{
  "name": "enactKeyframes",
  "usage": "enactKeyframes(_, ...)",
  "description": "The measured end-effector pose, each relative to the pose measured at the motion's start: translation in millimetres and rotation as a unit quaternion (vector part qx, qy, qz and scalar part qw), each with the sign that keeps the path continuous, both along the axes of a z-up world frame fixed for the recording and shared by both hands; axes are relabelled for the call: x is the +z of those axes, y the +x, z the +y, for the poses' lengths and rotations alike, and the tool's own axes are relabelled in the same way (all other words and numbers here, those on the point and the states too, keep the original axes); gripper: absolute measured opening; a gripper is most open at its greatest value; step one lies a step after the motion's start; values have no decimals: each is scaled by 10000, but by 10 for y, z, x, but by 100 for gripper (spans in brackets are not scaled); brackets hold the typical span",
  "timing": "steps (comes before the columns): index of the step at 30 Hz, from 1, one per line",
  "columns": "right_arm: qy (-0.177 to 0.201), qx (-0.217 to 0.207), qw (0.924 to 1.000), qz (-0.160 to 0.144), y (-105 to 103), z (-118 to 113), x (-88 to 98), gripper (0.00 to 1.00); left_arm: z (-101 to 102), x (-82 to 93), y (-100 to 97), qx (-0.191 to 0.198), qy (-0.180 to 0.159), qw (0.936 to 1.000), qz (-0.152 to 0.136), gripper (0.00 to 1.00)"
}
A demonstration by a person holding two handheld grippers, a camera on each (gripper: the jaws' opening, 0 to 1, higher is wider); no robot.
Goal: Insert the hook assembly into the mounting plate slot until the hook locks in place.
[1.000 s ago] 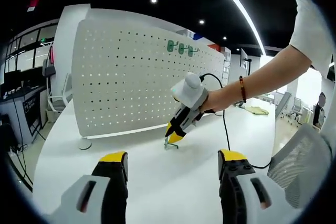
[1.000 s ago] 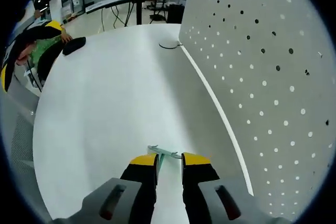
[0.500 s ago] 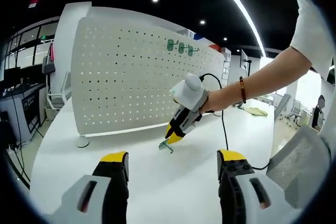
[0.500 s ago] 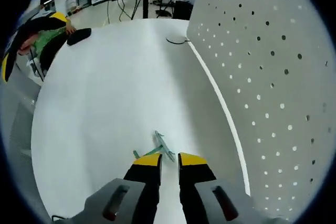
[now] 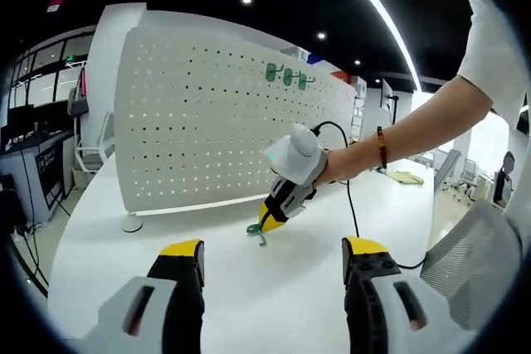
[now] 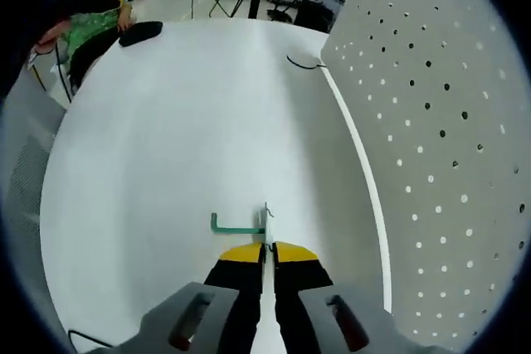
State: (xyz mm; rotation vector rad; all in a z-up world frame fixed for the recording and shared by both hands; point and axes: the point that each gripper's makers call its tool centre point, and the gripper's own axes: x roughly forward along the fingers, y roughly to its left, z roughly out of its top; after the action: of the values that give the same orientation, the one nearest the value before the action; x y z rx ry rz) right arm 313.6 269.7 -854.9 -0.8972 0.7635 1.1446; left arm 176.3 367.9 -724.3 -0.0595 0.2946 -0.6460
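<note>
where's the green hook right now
The green hook is pinched in the right gripper, lifted just off the white table. In the left gripper view it hangs in front of the pegboard.

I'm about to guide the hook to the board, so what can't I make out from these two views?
- The hook: the part inside the right gripper is hidden by its shut jaws, in the right gripper view.
- The hook in the left gripper view: too small to read its shape.
- The three green hooks on the pegboard: too small for detail.
- Any slot on the pegboard: I cannot tell one from the round holes.
- Left gripper: open.
</note>
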Motion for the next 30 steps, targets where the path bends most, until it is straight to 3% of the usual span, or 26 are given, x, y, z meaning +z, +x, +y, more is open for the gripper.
enactKeyframes(9, 449, -346, 9983, -117, -43, 30, 231, 2, -16, 119, -2, 38, -66, 9999, -141, 67)
enactKeyframes(16, 894, -837, 9924, -108, -119, 26, 437, 2, -67, 218, -13, 5, -162, 9997, -197, 66)
enactKeyframes(23, 1298, -1233, 9834, -295, -186, 5, 669, 1, -113, 316, 2, -42, -282, 9993, -230, 65)
enactKeyframes(27, 1472, -1439, 9783, -242, -270, -27, 741, 1, -158, 390, -2, -73, -303, 9991, -279, 65)
enactKeyframes(30, 1614, -1753, 9712, 1, -365, -71, 762, 1, -185, 425, -11, -60, -366, 9990, -254, 64)
